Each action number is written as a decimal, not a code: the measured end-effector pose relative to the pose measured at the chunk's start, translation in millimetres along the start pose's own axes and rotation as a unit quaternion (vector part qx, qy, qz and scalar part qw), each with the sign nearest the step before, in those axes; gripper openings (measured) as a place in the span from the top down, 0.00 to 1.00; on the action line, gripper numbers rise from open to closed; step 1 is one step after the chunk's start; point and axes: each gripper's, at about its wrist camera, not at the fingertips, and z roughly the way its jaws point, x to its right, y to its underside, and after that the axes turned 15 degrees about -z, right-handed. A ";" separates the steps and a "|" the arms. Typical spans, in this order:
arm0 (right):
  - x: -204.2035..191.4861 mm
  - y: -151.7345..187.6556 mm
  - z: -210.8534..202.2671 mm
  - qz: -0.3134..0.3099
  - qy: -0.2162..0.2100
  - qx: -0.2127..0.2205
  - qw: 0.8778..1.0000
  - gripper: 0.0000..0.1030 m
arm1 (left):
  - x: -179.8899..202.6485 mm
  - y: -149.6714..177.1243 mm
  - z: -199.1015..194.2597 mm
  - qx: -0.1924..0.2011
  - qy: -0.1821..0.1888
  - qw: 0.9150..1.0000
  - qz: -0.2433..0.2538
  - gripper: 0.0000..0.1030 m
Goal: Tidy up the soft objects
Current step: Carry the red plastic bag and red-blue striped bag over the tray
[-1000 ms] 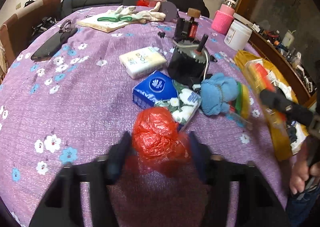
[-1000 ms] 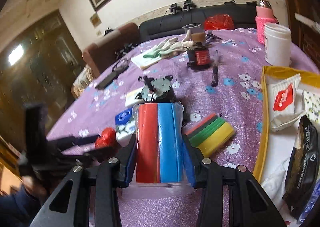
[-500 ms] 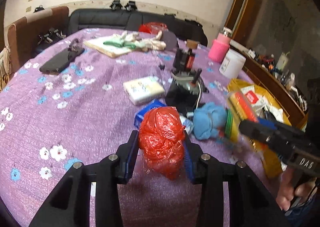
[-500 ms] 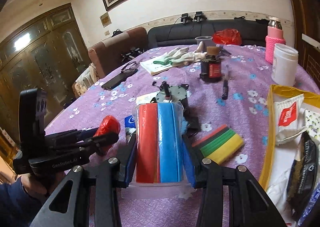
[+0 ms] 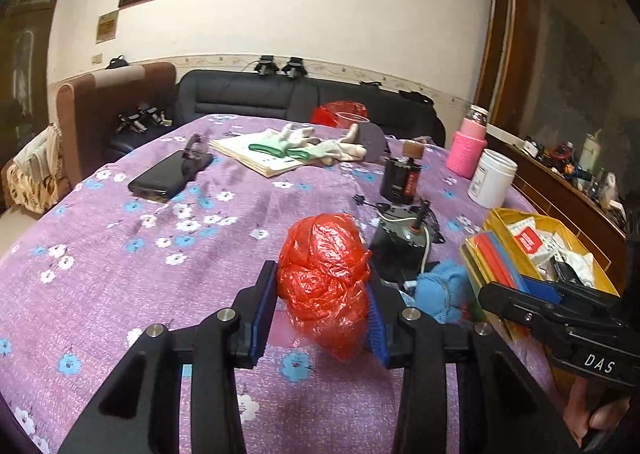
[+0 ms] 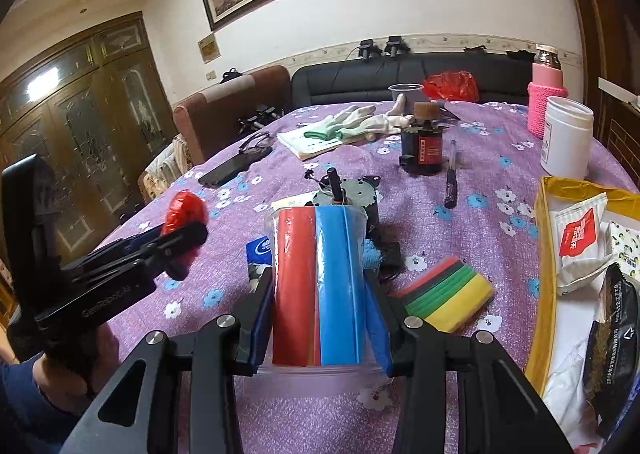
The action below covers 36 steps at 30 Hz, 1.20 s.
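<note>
Both tongs are loaded, so the sorting looks to be mid-way rather than near its end. The left tongs (image 5: 320, 318) grip a crumpled red bag (image 5: 326, 286), lifted clear of the counter (image 5: 120, 254); from the right wrist view the same bag (image 6: 184, 210) shows small and blurred at the tips. The right tongs (image 6: 320, 318) pinch a clear pouch of red and blue sheets (image 6: 318, 286), held upright above the cloth.

What seems done: the yellow tray (image 6: 546, 254) at the right edge already holds several packets. What seems left: a blue cloth (image 5: 438, 290) beside a motor (image 5: 402, 250), a striped foam stack (image 6: 450, 296) just beside the tray, a blue tissue pack (image 6: 260, 250), and gloves (image 6: 360, 120) on a booklet far back (whether all of these count as soft things for this job is my guess).

Hard to make out: the tray's far side is cut off by the frame, so how full it is cannot be told. The tissue pack is mostly hidden behind the pouch, the blue cloth partly behind the left tongs. Where either held thing is meant to go is not shown.
</note>
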 end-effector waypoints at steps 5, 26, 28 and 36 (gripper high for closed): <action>-14.2 -21.9 6.3 0.001 0.003 0.006 1.000 0.56 | -2.4 -0.2 -5.3 0.012 -0.001 1.000 -0.007 0.62; 55.2 -12.7 -30.7 0.133 0.068 0.093 0.984 0.56 | 4.0 1.8 -9.3 0.007 0.036 0.999 0.013 0.62; 64.9 -8.6 -30.4 0.159 0.055 0.092 0.981 0.56 | 3.7 2.0 -9.3 0.007 0.037 0.999 0.012 0.62; 74.7 -4.4 -38.5 0.185 0.074 0.097 0.975 0.57 | -2.3 0.6 -4.8 -0.019 0.038 0.999 -0.006 0.62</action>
